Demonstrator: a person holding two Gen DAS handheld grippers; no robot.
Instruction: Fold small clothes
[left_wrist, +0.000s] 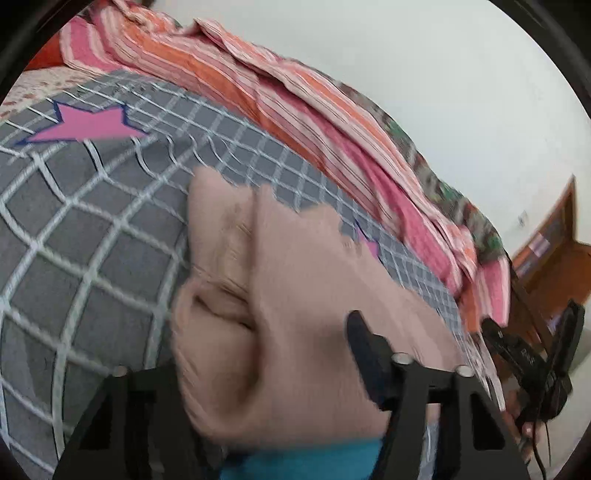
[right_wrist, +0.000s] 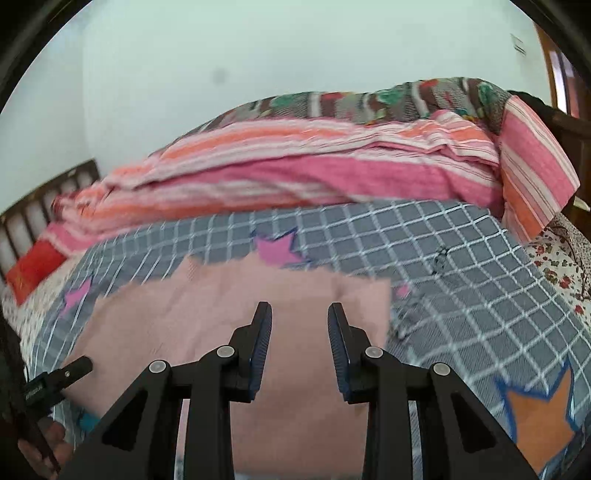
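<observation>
A dusty-pink small garment lies on the grey checked bedsheet. In the left wrist view the same pink cloth is bunched and lifted, draped over my left gripper. Only its right finger shows; the left finger is hidden under the fabric. The left gripper holds the cloth's edge. My right gripper hovers over the flat part of the garment, jaws apart and empty. The left gripper's tip shows at the garment's left edge in the right wrist view.
A rumpled pink and orange striped blanket lies along the far side of the bed, with a floral quilt behind it. A red pillow and wooden headboard are at the left. The right gripper shows at the right edge.
</observation>
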